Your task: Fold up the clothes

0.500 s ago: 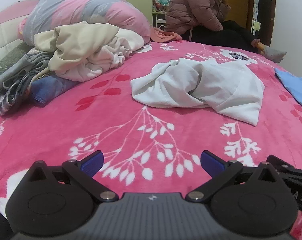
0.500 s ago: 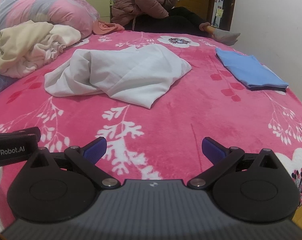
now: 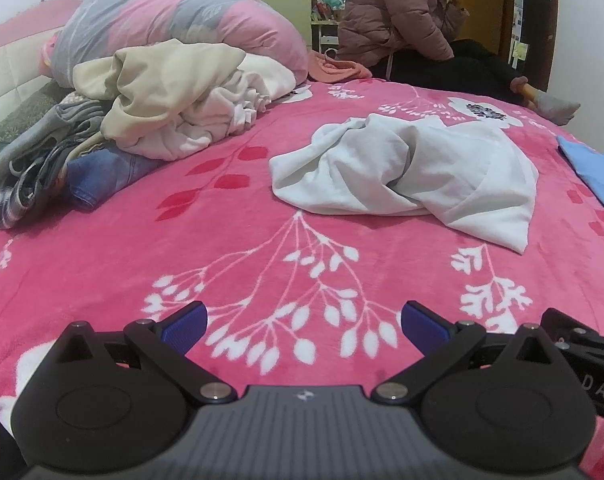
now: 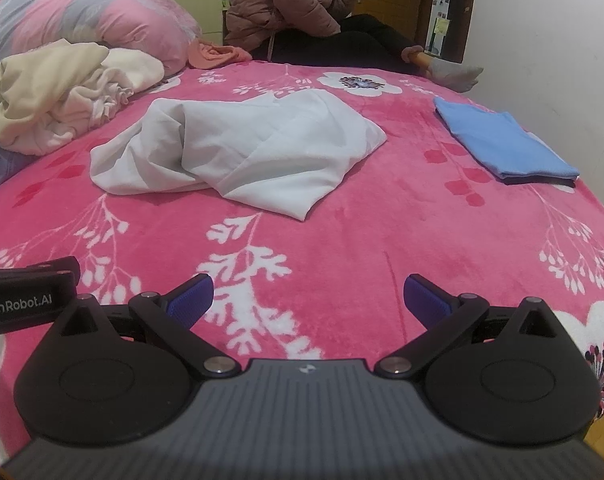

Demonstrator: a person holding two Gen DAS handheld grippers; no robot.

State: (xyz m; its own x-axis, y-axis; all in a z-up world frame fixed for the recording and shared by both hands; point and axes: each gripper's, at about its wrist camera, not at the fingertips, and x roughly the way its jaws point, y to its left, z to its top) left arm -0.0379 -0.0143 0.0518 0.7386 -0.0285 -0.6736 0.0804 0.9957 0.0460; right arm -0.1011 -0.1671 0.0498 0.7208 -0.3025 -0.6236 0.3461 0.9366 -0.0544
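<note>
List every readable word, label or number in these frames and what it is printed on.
"GenRobot.AI": on the left gripper body, seen in the right wrist view.
"DAS": partial letters on the right gripper body, seen in the left wrist view.
Papers by the door: too small to read.

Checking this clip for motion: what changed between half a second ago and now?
Almost nothing. Both views shifted only slightly. The left gripper and right gripper stay open and empty; the crumpled white garment, folded blue garment and clothes pile lie unmoved.

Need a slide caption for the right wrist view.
Open right gripper faces a crumpled white garment on the pink blanket, folded blue garment beyond.
</note>
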